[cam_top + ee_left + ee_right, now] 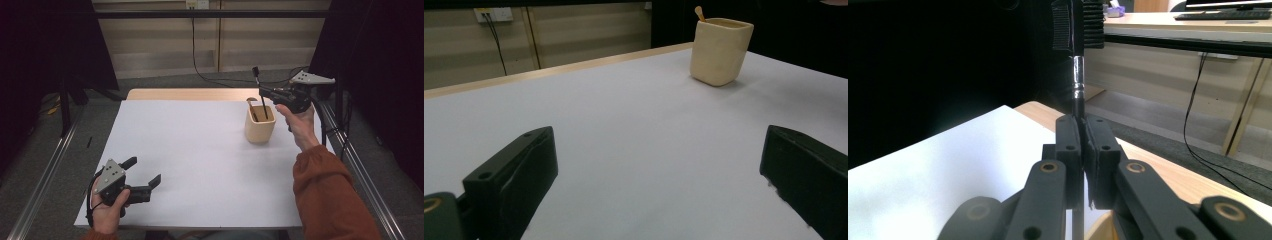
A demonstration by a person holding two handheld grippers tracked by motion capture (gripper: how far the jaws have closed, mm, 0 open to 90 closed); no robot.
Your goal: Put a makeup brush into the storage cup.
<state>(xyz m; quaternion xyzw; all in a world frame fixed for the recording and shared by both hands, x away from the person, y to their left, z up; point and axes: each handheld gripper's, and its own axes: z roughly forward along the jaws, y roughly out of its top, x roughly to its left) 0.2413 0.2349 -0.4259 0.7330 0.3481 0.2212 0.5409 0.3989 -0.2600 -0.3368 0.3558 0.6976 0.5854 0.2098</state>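
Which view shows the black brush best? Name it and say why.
The right gripper view: the black brush fills the centre, clamped upright between the right gripper jaws, bristle head and ferrule close up. The high view shows it small and thin, its lower end in the beige cup.

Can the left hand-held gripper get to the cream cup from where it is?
Probably yes. The left hand-held gripper is open and holds nothing, and bare white table lies between it and the cream cup. But the right hand-held gripper hangs just over the cup, holding a black brush, so they might bump.
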